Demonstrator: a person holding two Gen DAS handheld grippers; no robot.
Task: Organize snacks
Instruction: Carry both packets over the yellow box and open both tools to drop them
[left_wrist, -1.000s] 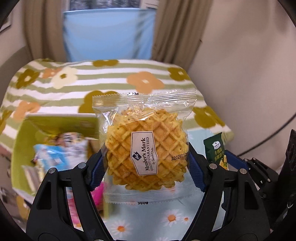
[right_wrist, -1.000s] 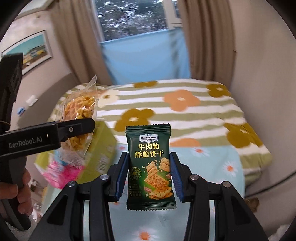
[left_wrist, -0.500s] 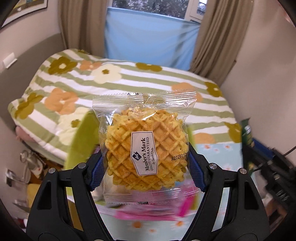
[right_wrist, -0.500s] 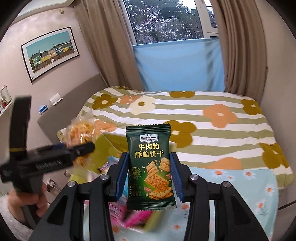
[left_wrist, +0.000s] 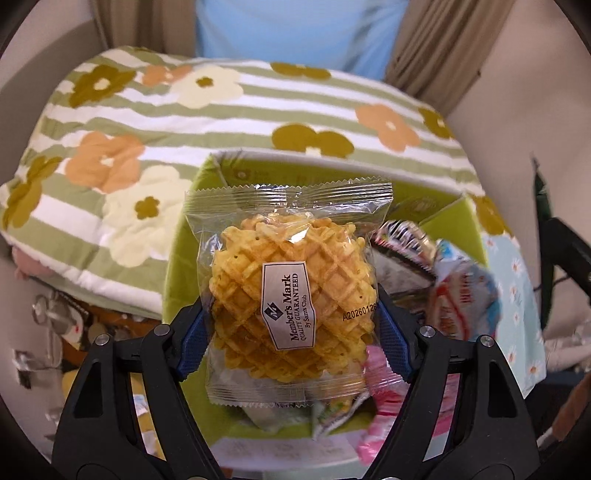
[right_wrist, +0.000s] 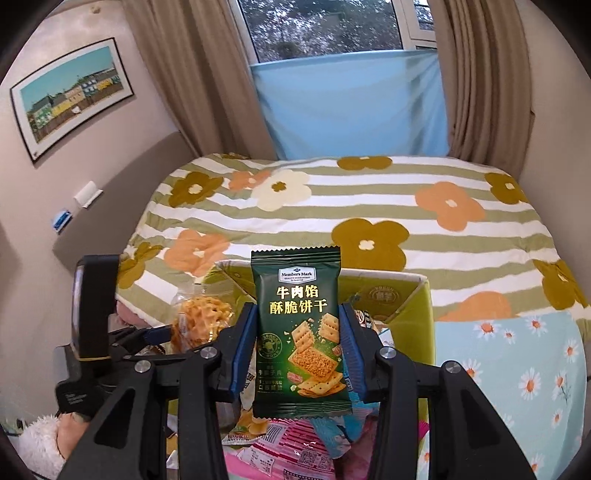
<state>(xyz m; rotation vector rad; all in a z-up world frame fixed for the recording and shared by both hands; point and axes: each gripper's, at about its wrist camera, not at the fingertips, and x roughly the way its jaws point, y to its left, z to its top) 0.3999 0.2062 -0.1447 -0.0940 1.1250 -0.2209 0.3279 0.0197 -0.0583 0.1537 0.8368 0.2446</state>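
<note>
Clear-wrapped golden waffle biscuit packet (left_wrist: 291, 295), upright between the just-widened pads of the left gripper (left_wrist: 291, 332), hung directly above the open green cardboard snack box (left_wrist: 458, 214) at frame centre; right gripper (right_wrist: 297, 347) clamped a dark green cracker sachet (right_wrist: 301, 332).

Black claw (right_wrist: 298, 350) arms, blue pads, silver screws; white fluffy sleeve (right_wrist: 38, 448)

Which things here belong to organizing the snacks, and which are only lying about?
For the job:
- waffle packet between the left gripper's pads
- green cracker packet in the right gripper
- green box with other snack packets

Lying about:
- flowered blanket
- framed picture
- curtains
</note>
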